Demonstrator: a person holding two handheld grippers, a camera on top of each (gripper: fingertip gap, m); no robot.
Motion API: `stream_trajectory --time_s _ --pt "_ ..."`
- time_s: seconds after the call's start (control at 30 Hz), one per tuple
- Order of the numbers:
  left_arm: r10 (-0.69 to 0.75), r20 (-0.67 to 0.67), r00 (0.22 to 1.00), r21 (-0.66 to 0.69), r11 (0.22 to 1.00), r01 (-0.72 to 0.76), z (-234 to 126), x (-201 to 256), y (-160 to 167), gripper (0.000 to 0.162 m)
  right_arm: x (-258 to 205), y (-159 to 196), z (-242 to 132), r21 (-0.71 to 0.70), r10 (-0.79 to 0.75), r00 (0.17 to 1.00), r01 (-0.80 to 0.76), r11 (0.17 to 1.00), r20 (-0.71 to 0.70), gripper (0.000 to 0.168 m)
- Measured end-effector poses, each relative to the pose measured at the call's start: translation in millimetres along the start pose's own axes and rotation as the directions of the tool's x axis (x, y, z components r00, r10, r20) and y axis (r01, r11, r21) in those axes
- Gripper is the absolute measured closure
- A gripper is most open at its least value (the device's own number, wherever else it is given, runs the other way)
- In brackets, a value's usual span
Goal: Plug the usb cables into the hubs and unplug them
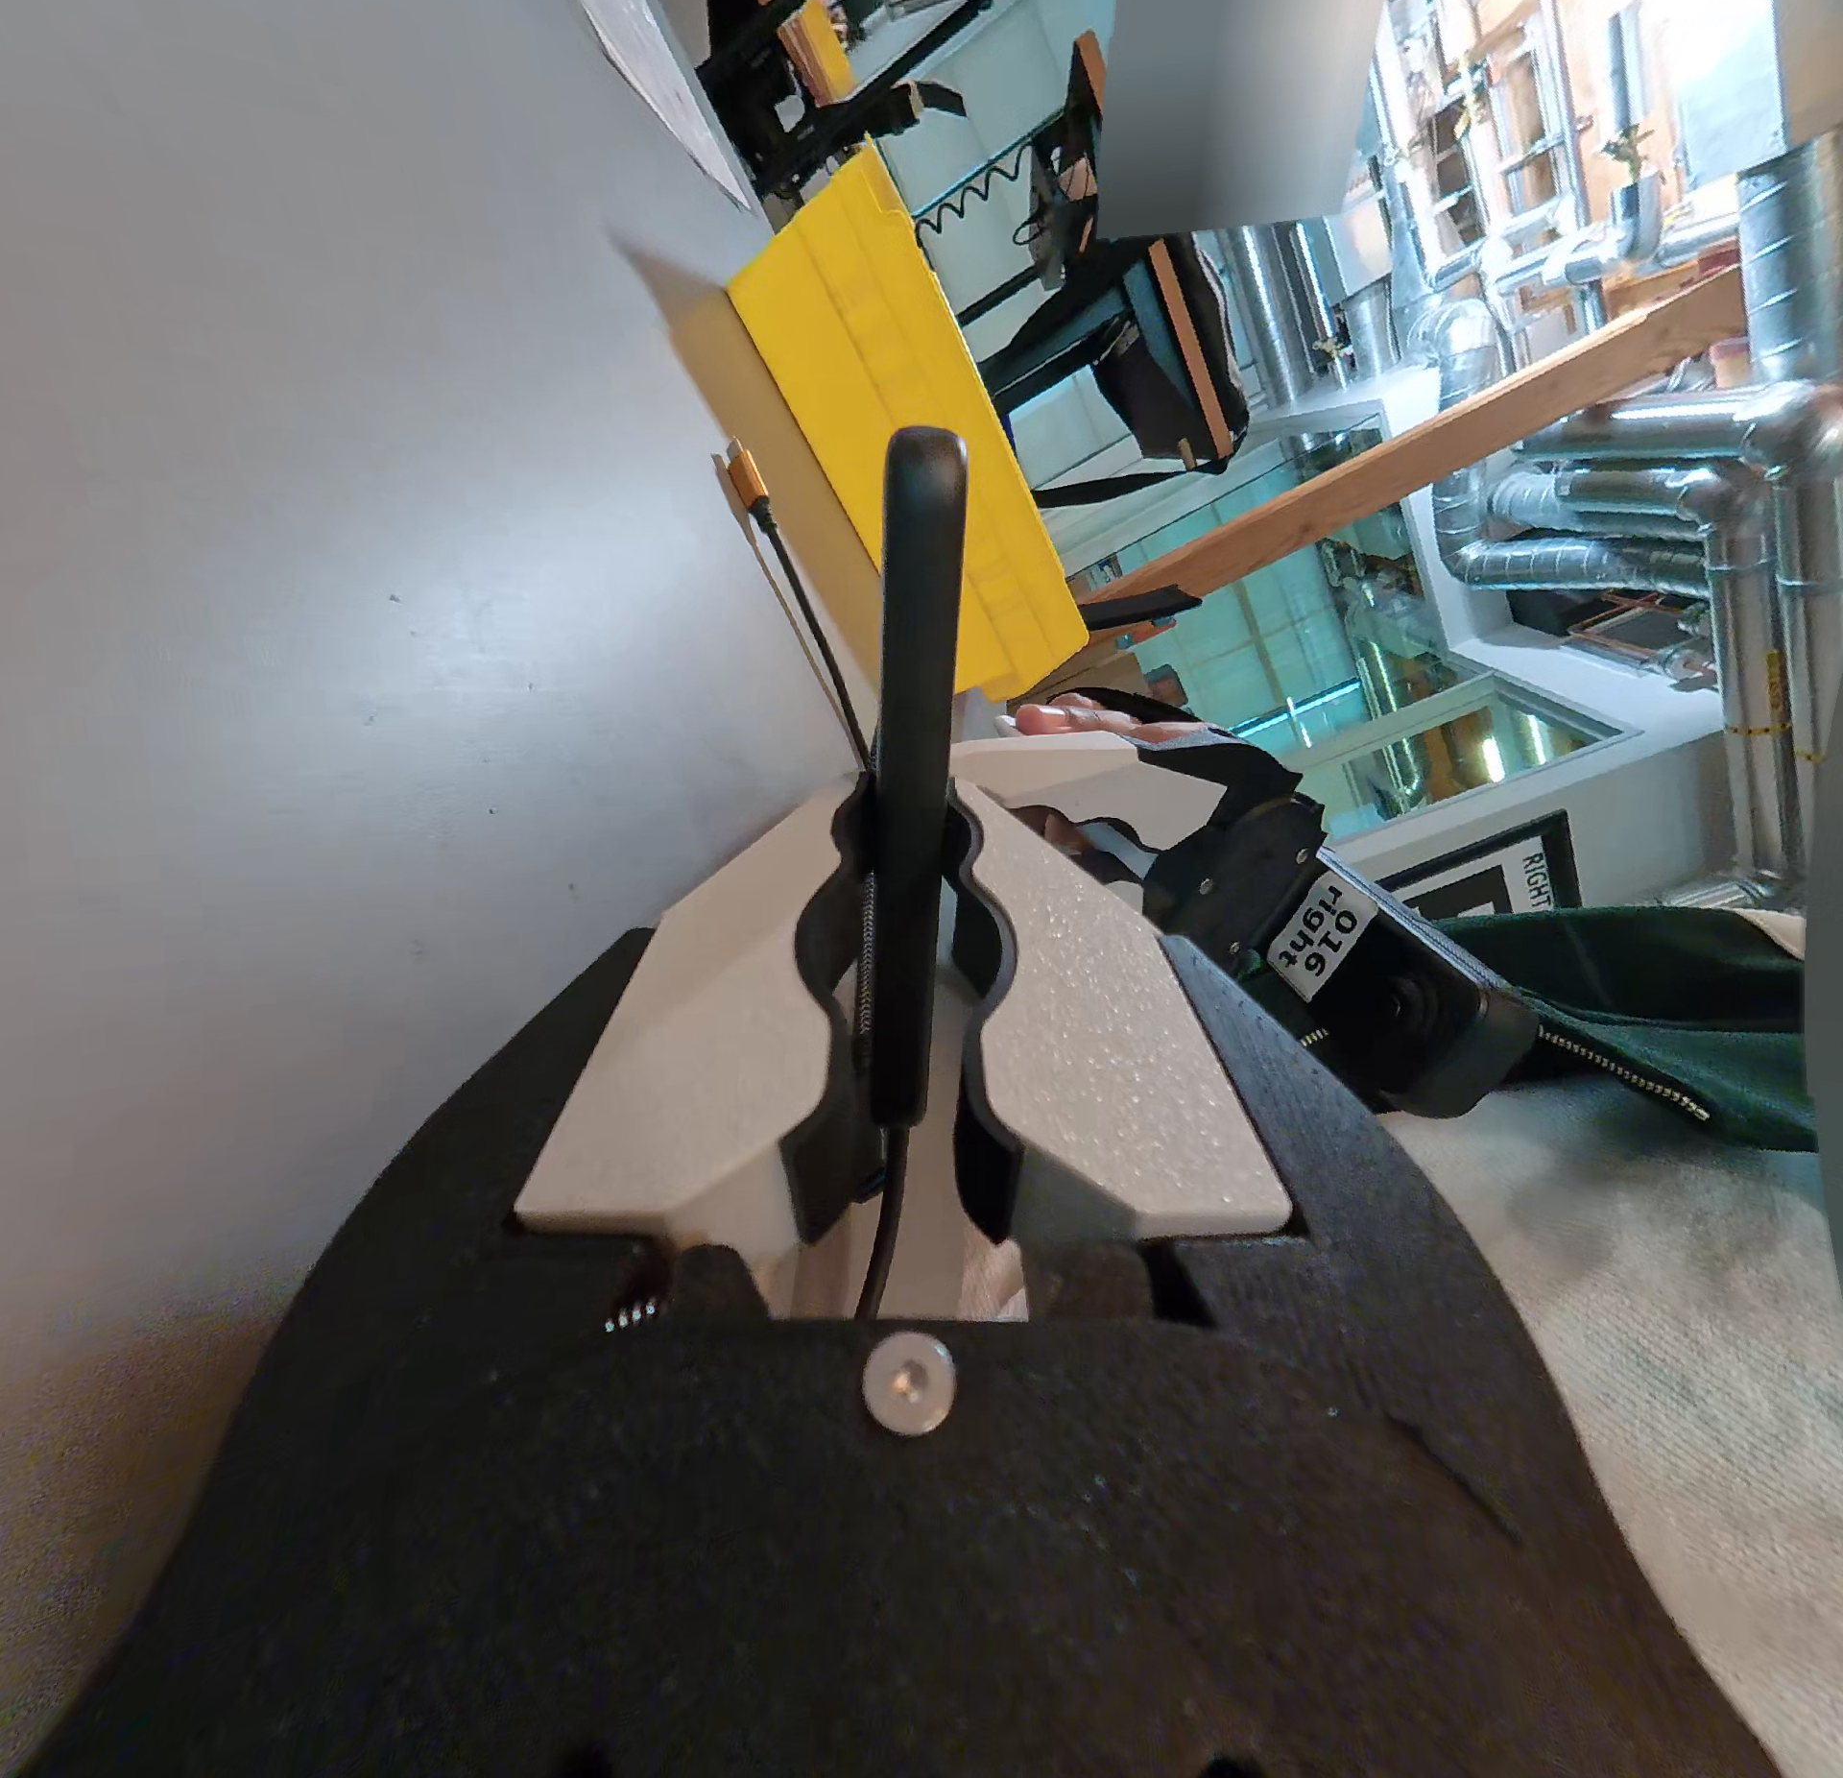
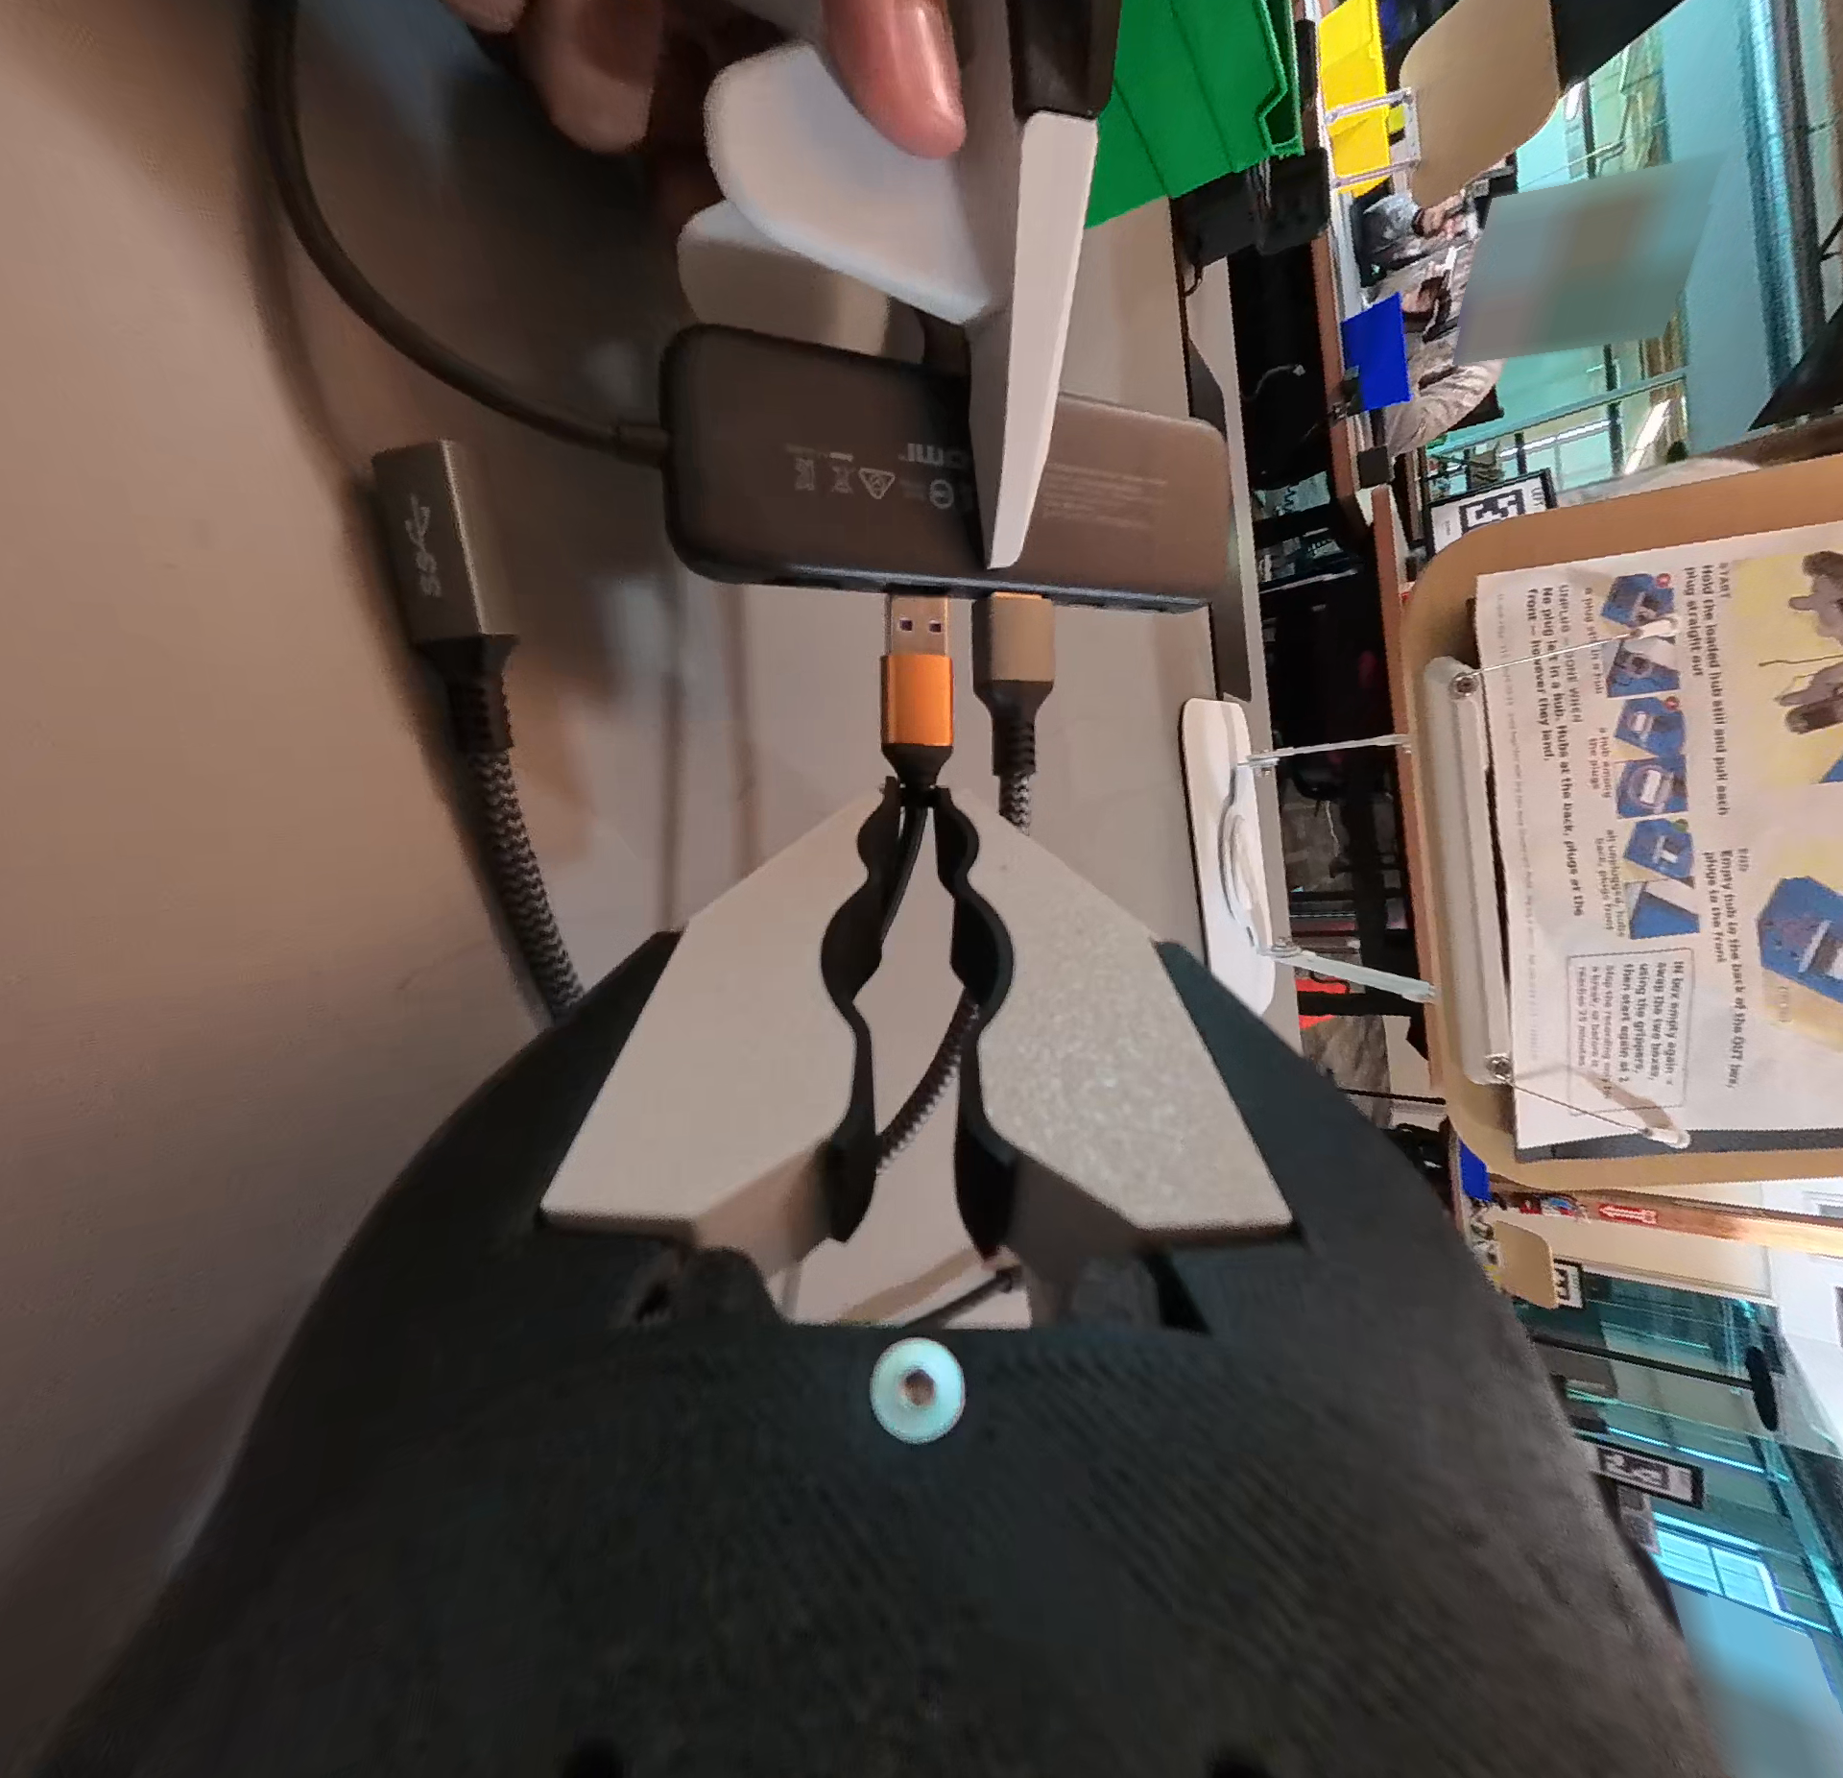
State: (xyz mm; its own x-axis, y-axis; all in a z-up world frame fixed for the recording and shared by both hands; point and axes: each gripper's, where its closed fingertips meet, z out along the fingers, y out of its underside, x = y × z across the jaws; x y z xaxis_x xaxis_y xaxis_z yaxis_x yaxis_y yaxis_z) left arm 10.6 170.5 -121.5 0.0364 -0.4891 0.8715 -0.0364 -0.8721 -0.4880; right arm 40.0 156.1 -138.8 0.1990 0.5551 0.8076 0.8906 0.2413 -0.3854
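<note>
While the left gripper (image 1: 903, 812) clamps the rigid, light hub (image 1: 922, 733), the right gripper (image 2: 918, 817) pinches the orange plug (image 2: 916, 703) by its limp cable; take its stiff shell.

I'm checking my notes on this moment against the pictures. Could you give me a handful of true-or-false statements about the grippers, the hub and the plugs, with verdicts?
1. The right gripper is shut on the orange USB plug's cable. True.
2. The orange USB plug is fully seated in the USB hub. False: its metal tip shows, just short of the port.
3. A grey braided plug already sits in the hub beside the orange one. True.
4. The left gripper is open and empty. False: it is shut on the hub, seen edge-on.
5. A second grey USB plug lies loose on the table. True.
6. The bin behind the hub is blue. False: it is yellow.
</note>
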Motion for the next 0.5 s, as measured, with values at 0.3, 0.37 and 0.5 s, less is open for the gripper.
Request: stream_trajectory --time_s 0.3,0.37,0.5 --pt "0.009 0.006 1.000 -0.007 1.000 -0.009 0.4 -0.1 1.6 0.152 -1.8 -1.5 -3.6 0.036 0.028 0.999 -0.029 0.999 0.026 0.163" --pt "0.007 0.003 1.000 -0.014 1.000 -0.007 0.6 0.0 2.7 0.152 -1.9 -2.2 -5.0 0.052 0.044 0.998 -0.046 0.998 0.038 0.163" --pt "0.018 0.000 1.000 -0.043 0.999 -0.018 2.6 1.2 7.5 0.152 -4.2 -6.8 -7.6 0.092 0.061 0.996 -0.067 0.994 0.064 0.163"
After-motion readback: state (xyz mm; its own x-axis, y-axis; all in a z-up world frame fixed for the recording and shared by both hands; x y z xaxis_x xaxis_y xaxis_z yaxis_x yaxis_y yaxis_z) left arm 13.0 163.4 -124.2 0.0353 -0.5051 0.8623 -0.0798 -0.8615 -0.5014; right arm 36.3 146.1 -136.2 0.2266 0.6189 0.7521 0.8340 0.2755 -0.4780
